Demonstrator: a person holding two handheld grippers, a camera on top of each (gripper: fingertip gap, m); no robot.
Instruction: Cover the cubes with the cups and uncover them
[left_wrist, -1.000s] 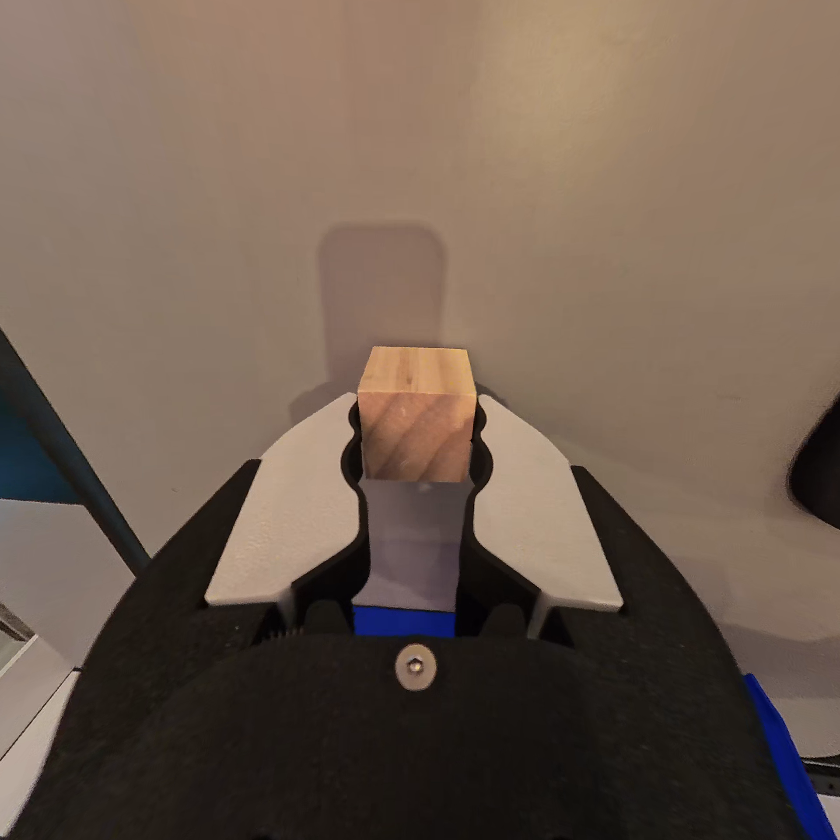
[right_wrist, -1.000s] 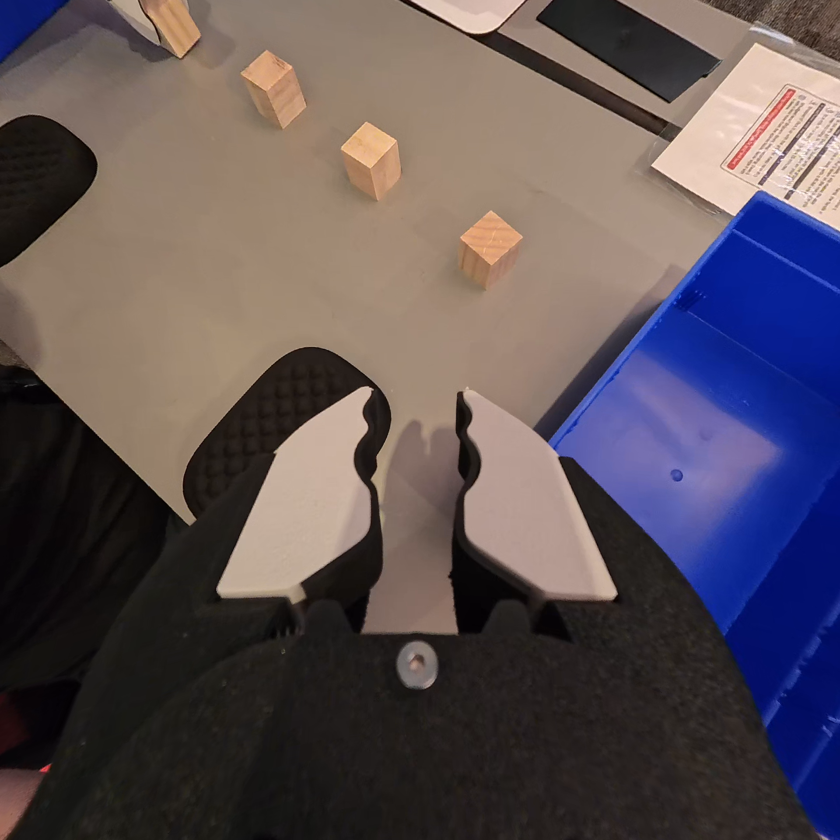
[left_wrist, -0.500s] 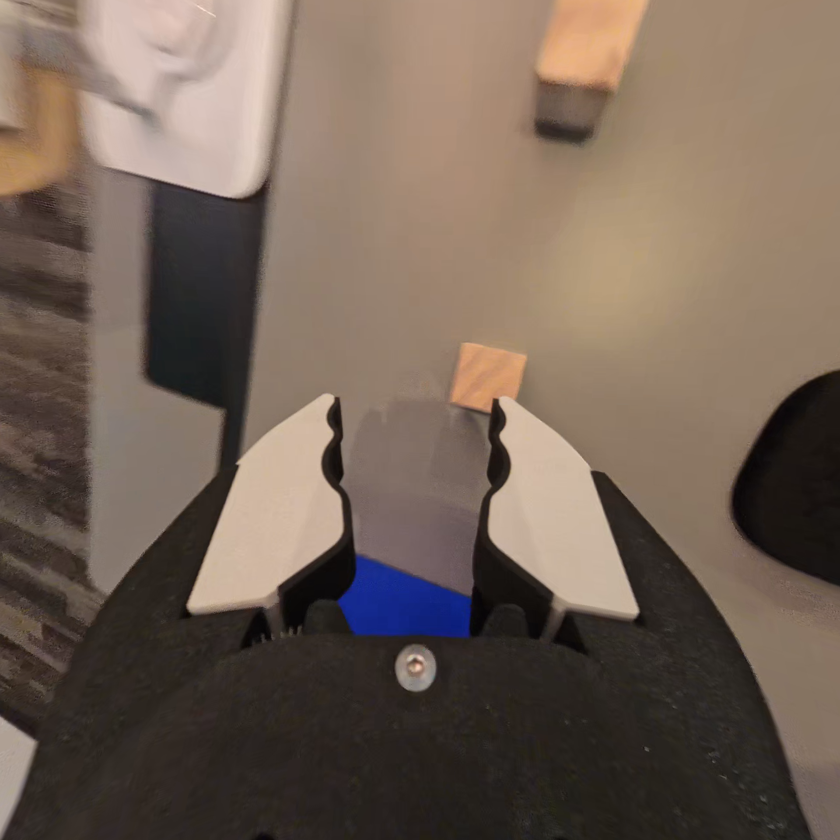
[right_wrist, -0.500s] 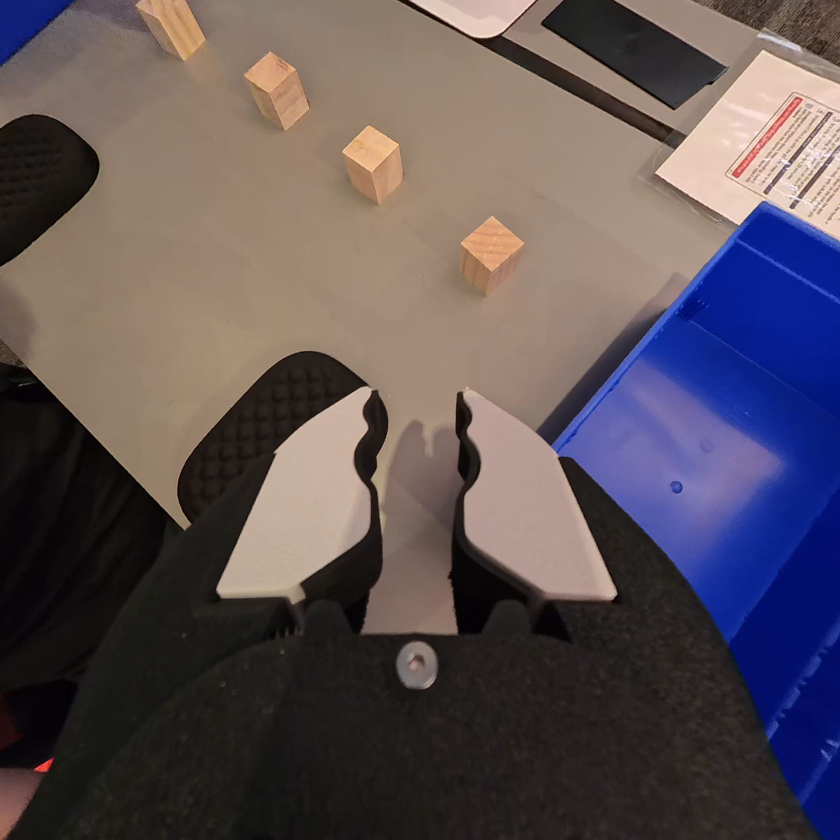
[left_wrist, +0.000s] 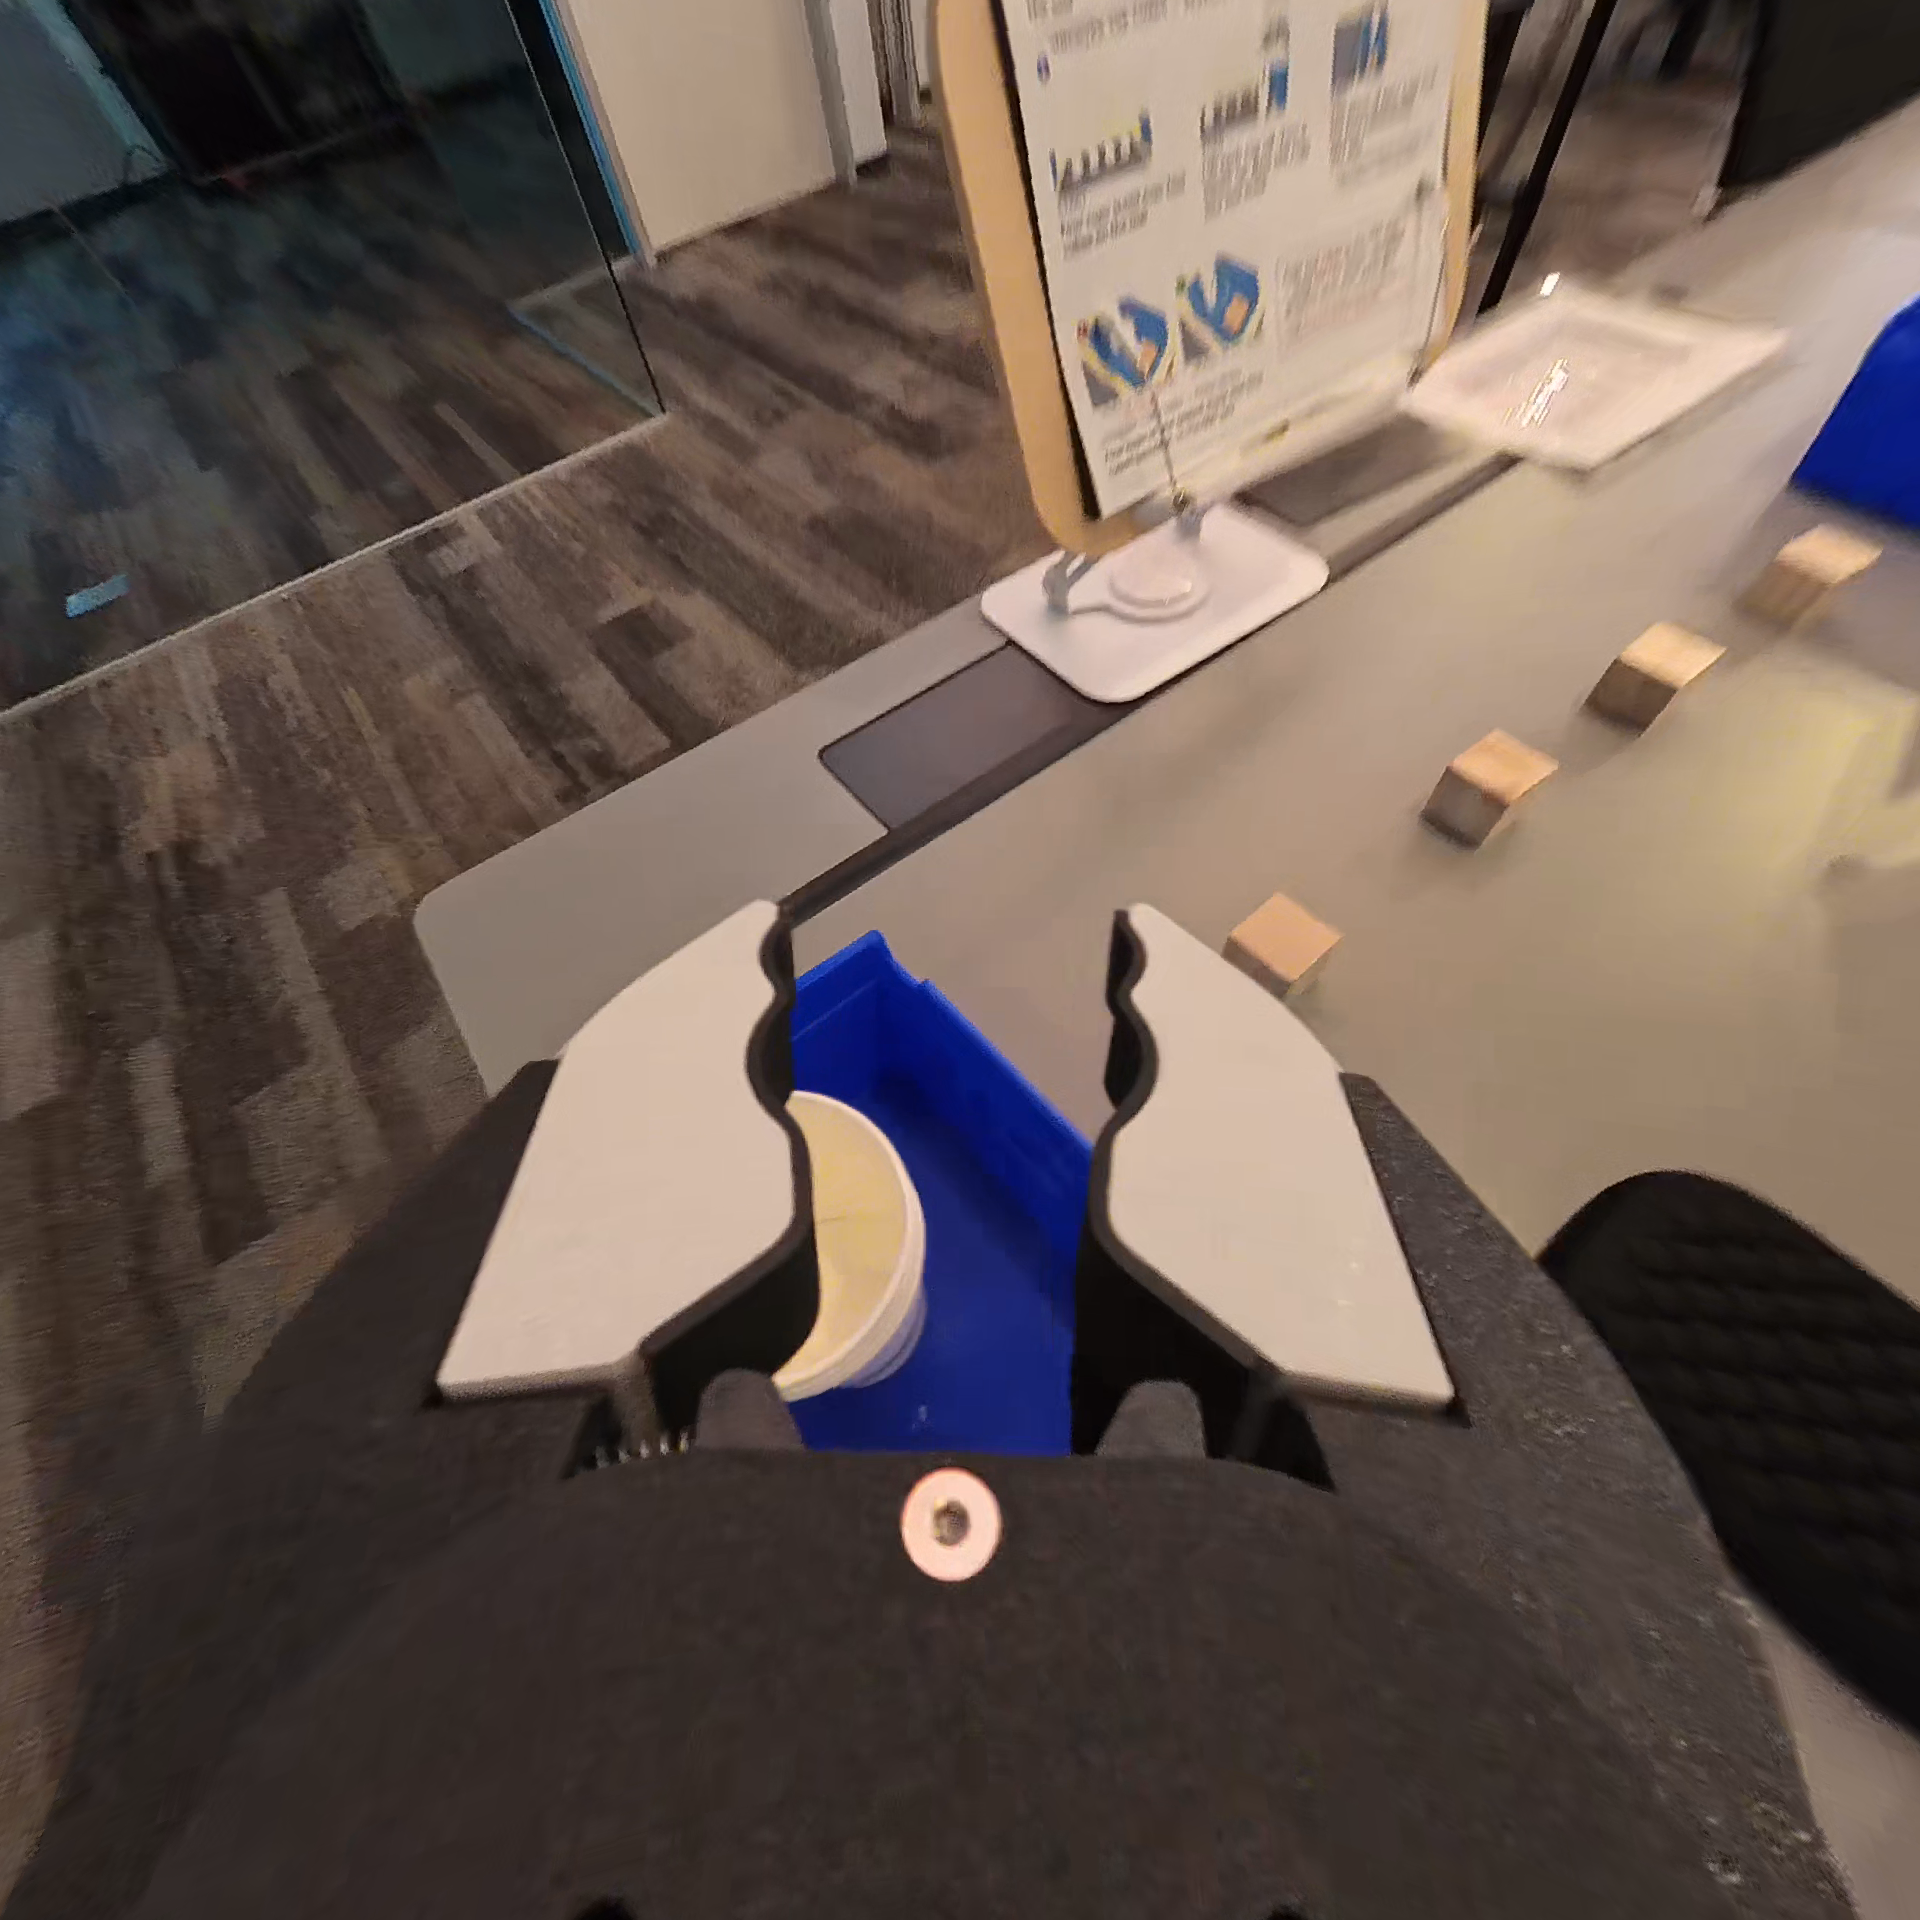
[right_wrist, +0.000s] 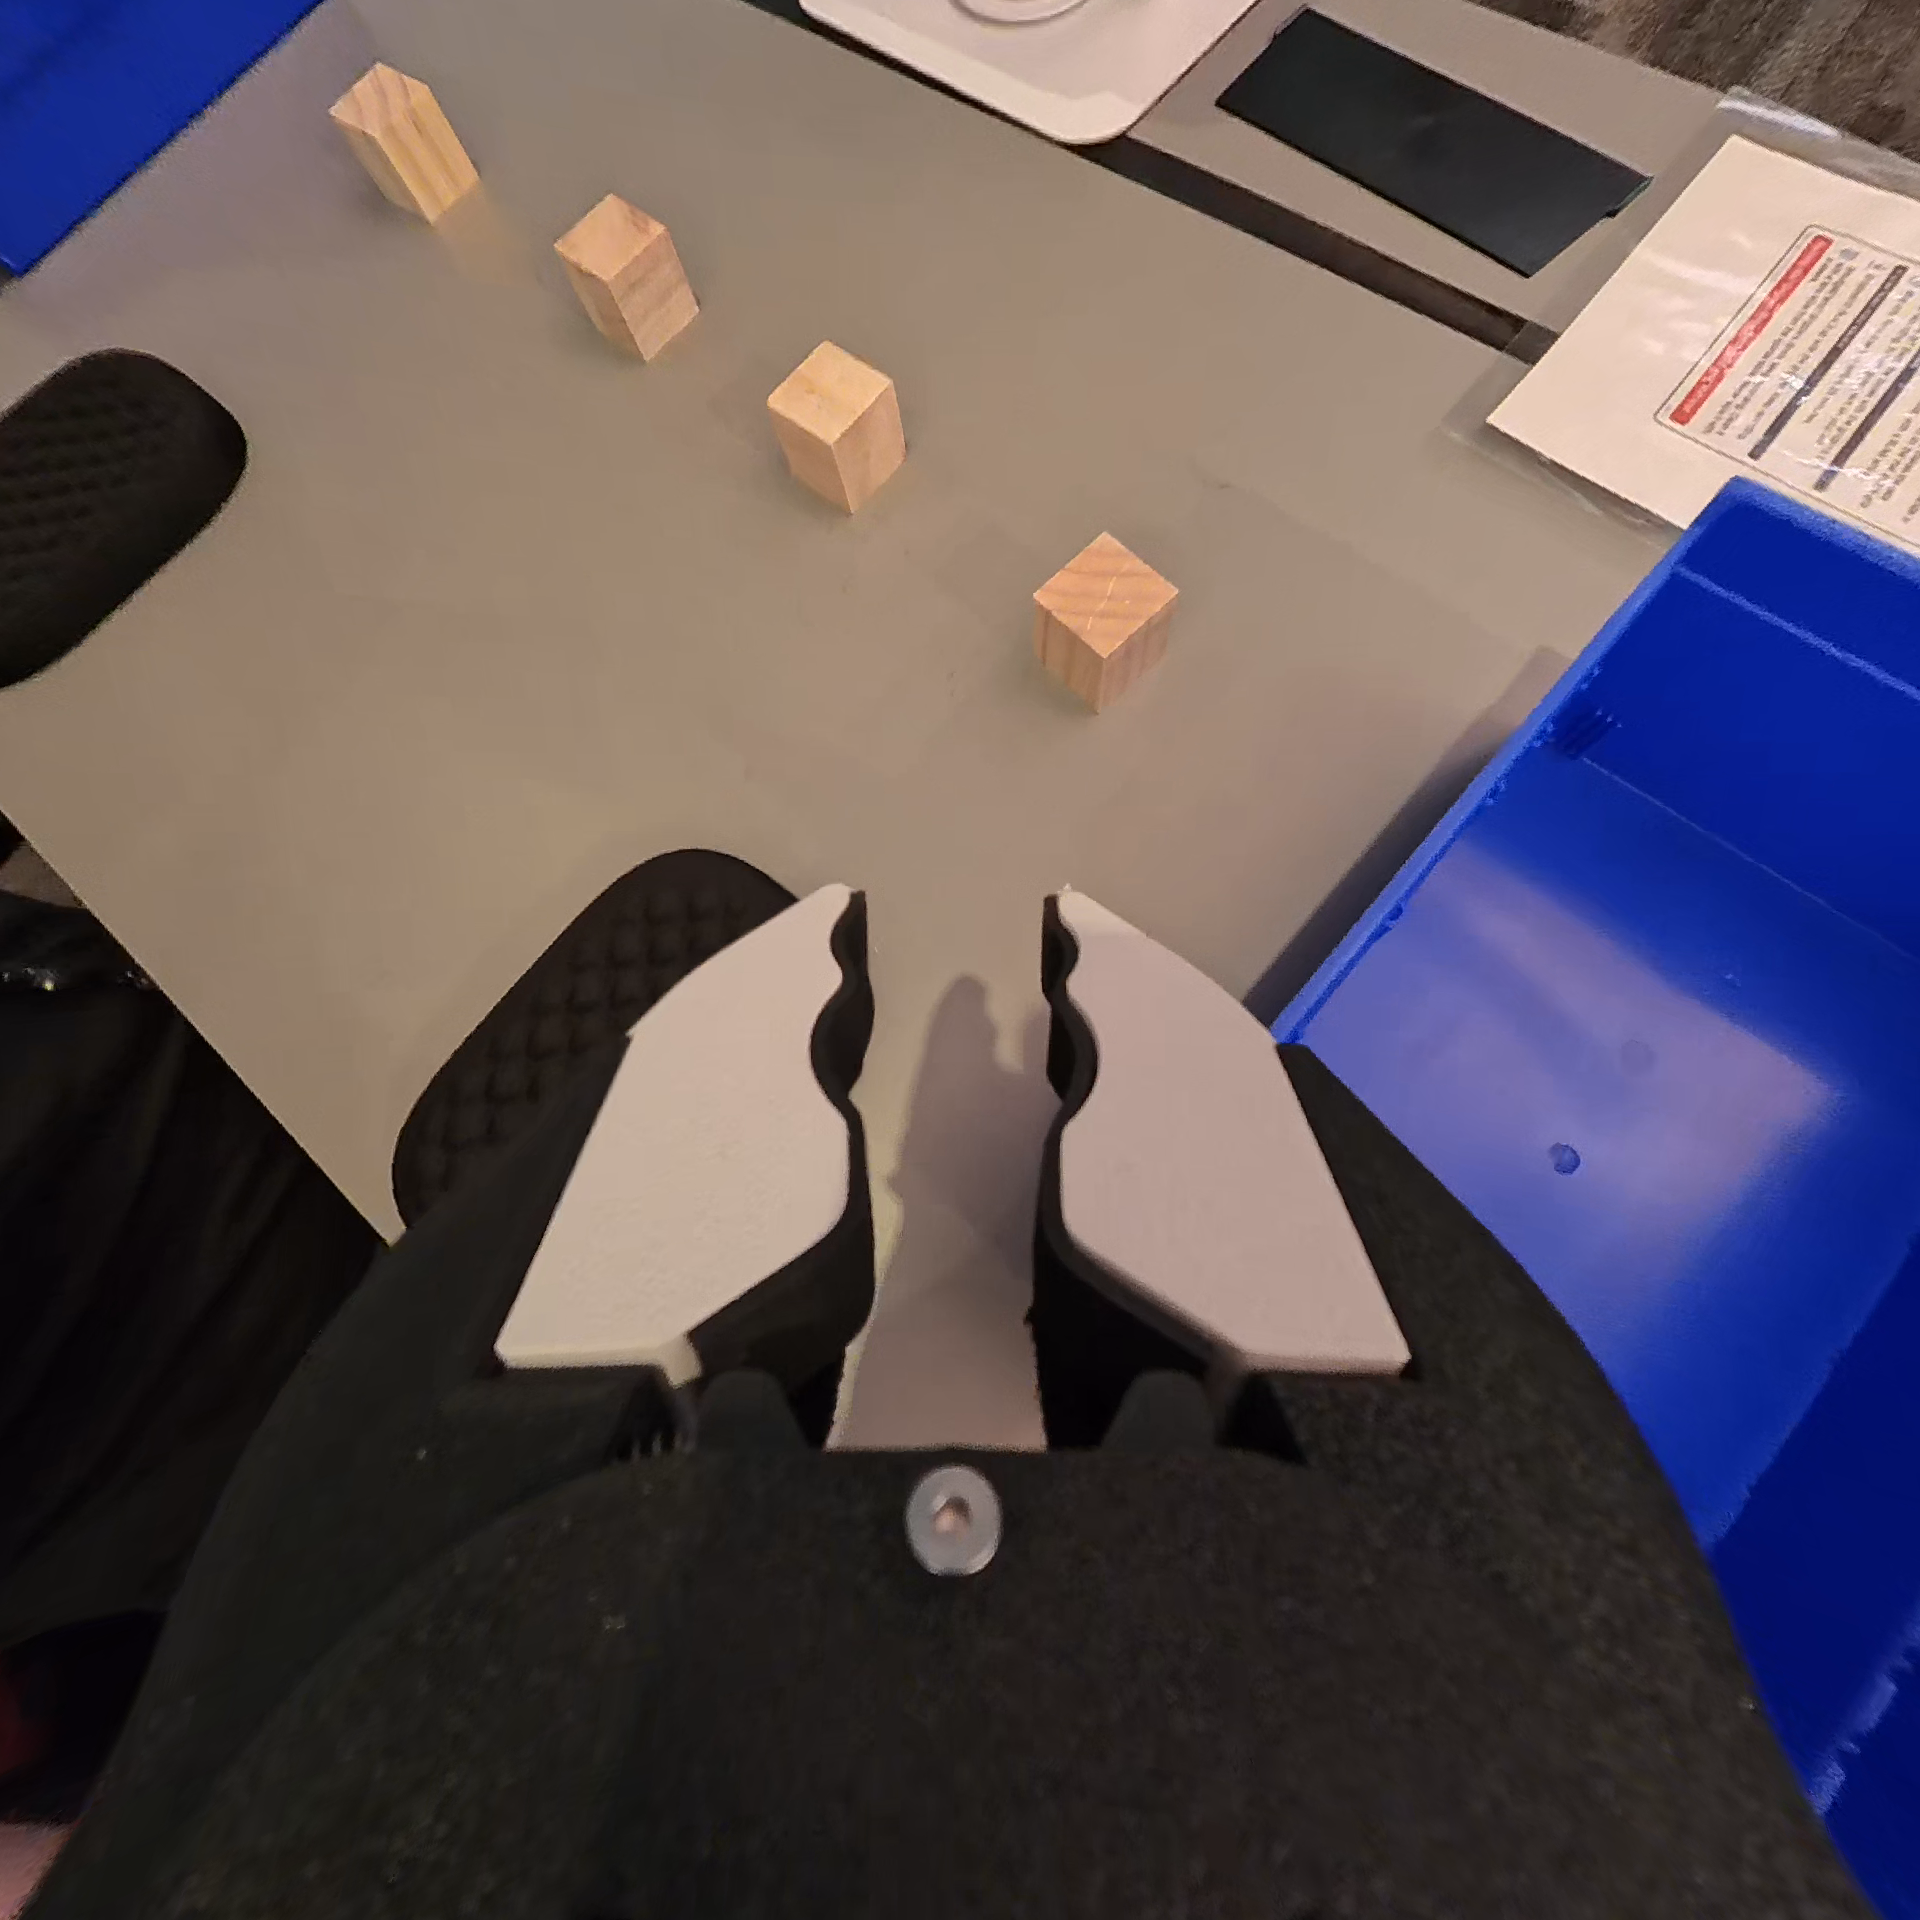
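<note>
The left gripper (left_wrist: 945, 966) hangs wide open and empty above a blue bin (left_wrist: 966, 1081) holding white cups (left_wrist: 862, 1247). The right gripper (right_wrist: 951, 935), narrowly parted and empty, hovers over the table (right_wrist: 520, 644) edge beside another bin (right_wrist: 1621, 1039). Beyond, four cubes (right_wrist: 1103, 618) stand uncovered in a diagonal row.

L wrist cam looks across table (left_wrist: 1507, 1039); R looks down (closer); both share cubes (right_wrist: 837, 424).
</note>
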